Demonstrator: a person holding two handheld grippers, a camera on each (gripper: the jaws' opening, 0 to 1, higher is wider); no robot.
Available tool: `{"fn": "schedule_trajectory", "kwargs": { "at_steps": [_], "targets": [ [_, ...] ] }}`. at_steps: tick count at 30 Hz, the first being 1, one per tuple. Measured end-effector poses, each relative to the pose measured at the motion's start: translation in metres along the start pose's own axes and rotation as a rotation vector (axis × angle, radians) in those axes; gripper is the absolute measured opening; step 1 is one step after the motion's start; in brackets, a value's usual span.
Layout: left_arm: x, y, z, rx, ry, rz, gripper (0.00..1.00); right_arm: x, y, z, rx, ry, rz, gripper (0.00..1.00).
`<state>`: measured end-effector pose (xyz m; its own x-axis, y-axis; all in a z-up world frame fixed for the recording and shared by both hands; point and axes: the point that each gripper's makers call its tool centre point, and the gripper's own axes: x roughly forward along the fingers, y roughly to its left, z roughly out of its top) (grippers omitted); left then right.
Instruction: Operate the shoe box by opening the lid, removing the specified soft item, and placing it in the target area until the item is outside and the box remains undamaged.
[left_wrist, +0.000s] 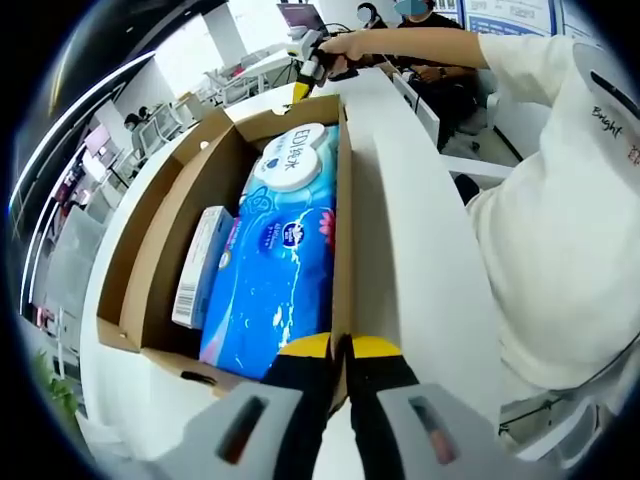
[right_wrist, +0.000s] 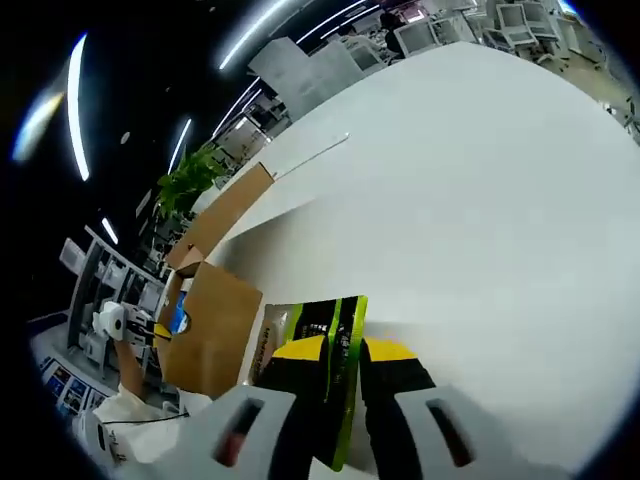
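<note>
The brown cardboard shoe box (left_wrist: 160, 250) lies open on the white table (left_wrist: 420, 250). Inside it are a blue wipes pack (left_wrist: 280, 260) and a small white carton (left_wrist: 202, 265). My left gripper (left_wrist: 340, 352) is shut on the near end of the box's right wall. At the far end of the box, a hand holds my right gripper (left_wrist: 306, 68). In the right gripper view, the right gripper (right_wrist: 343, 352) is shut on a green and black soft packet (right_wrist: 322, 330), held just above the table (right_wrist: 450, 200), with the box (right_wrist: 212, 325) to its left.
A person in a white top (left_wrist: 560, 230) stands close on the right of the table. Another person sits behind the far end. Desks and chairs (right_wrist: 440, 30) fill the room beyond the table, and a green plant (right_wrist: 185, 180) stands past the box.
</note>
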<state>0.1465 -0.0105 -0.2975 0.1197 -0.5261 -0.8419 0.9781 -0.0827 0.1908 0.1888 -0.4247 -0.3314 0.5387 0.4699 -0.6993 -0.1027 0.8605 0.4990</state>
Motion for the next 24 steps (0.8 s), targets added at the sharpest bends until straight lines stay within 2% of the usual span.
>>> {"fn": "schedule_trajectory", "kwargs": {
  "at_steps": [1,3,4,5,7,8,10,13,14,15,17,18,19,20,22,23,24],
  "targets": [
    [0.0,-0.001,0.0,0.0,0.0,0.0,0.04,-0.001,-0.005,-0.004,-0.021,0.006,-0.055,0.17],
    [0.0,-0.001,0.001,0.002,-0.001,-0.001,0.04,-0.004,0.004,-0.013,-0.09,-0.025,-0.096,0.19],
    [-0.001,-0.001,0.001,0.003,-0.001,0.0,0.04,-0.005,0.008,-0.015,-0.081,-0.029,-0.097,0.21],
    [-0.001,-0.002,0.001,0.003,-0.002,0.0,0.04,-0.006,0.006,-0.012,-0.084,-0.033,-0.096,0.22],
    [-0.001,-0.002,0.001,0.002,-0.003,0.0,0.04,-0.012,0.006,-0.001,-0.118,-0.09,-0.115,0.23],
    [-0.001,-0.002,0.001,0.001,-0.003,0.0,0.04,-0.014,0.007,0.009,-0.169,-0.123,-0.115,0.24],
    [0.0,-0.002,0.001,0.001,-0.001,0.0,0.04,-0.017,0.028,0.001,-0.236,-0.153,-0.116,0.27],
    [0.0,-0.003,0.002,-0.001,-0.001,0.0,0.04,-0.019,0.027,0.004,-0.251,-0.159,-0.138,0.34],
    [0.0,-0.003,0.002,0.0,-0.001,0.002,0.04,-0.02,0.023,0.015,-0.301,-0.192,-0.138,0.35],
    [0.0,-0.004,0.002,0.0,-0.002,0.002,0.04,-0.02,0.024,0.018,-0.314,-0.207,-0.139,0.35],
    [-0.001,-0.004,0.002,0.002,-0.005,0.006,0.04,-0.022,0.027,0.026,-0.398,-0.267,-0.146,0.35],
    [-0.001,-0.004,0.003,0.003,-0.006,0.007,0.04,-0.022,0.026,0.025,-0.394,-0.273,-0.156,0.35],
    [-0.001,-0.005,0.003,0.004,-0.007,0.008,0.04,-0.019,0.03,0.023,-0.438,-0.279,-0.137,0.35],
    [-0.001,-0.005,0.003,0.004,-0.007,0.009,0.04,-0.017,0.032,0.02,-0.446,-0.287,-0.132,0.37],
    [-0.001,-0.005,0.003,0.004,-0.006,0.009,0.04,-0.011,0.033,0.011,-0.451,-0.271,-0.14,0.47],
    [-0.001,-0.006,0.003,0.003,-0.006,0.008,0.04,-0.009,0.036,0.01,-0.498,-0.286,-0.141,0.5],
    [0.0,-0.006,0.003,0.002,-0.005,0.008,0.04,-0.007,0.037,0.006,-0.493,-0.28,-0.15,0.5]
  ]
}}
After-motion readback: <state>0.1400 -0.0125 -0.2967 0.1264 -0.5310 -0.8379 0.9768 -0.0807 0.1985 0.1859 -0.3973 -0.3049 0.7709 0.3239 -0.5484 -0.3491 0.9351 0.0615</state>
